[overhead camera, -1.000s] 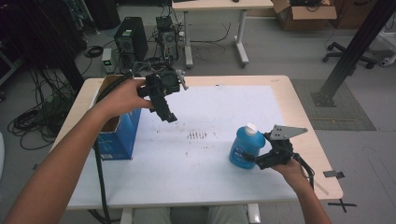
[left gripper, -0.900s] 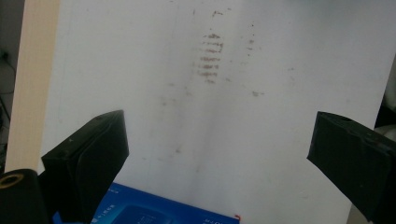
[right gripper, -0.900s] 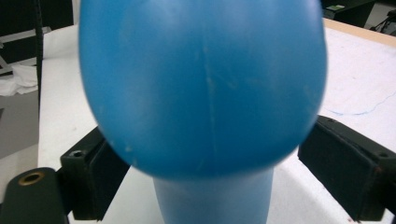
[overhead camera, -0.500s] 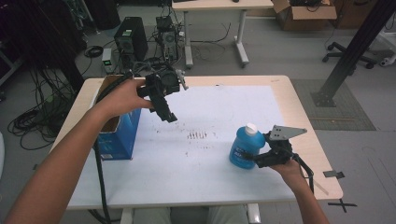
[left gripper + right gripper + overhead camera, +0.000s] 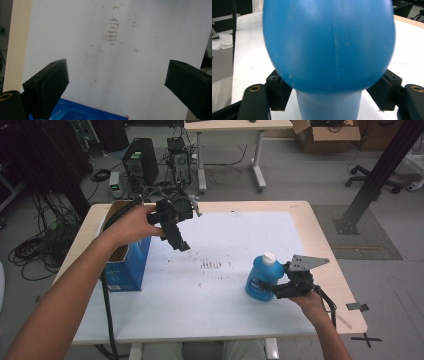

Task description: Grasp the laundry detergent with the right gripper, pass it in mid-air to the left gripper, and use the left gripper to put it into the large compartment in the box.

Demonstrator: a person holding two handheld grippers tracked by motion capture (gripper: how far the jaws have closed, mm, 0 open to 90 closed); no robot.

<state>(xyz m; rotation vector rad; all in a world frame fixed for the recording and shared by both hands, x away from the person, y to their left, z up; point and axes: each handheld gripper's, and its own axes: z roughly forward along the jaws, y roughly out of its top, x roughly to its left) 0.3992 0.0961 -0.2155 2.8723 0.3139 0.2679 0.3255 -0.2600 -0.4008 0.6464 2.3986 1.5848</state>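
A blue bottle (image 5: 261,280) with a white cap stands upright at the right front of the white table sheet (image 5: 230,245). My right gripper (image 5: 278,285) reaches it from the right. Its jaws have just been closing with the bottle between them. In the right gripper view the black pads (image 5: 277,93) sit against the flanks of the bottle (image 5: 329,50). My left gripper (image 5: 176,236) hangs in the air over the left part of the sheet, angled down. In the left gripper view its jaws stand wide apart with nothing between them (image 5: 116,80).
An open blue carton (image 5: 125,265) stands at the table's left edge, just under my left forearm, and its corner (image 5: 82,113) shows below the left jaws. Dark smudges (image 5: 212,265) mark the sheet's middle. Desks, computers and cables fill the floor behind.
The right gripper's jaws have drawn in around the bottle. Both hands and the bottle stay where they were.
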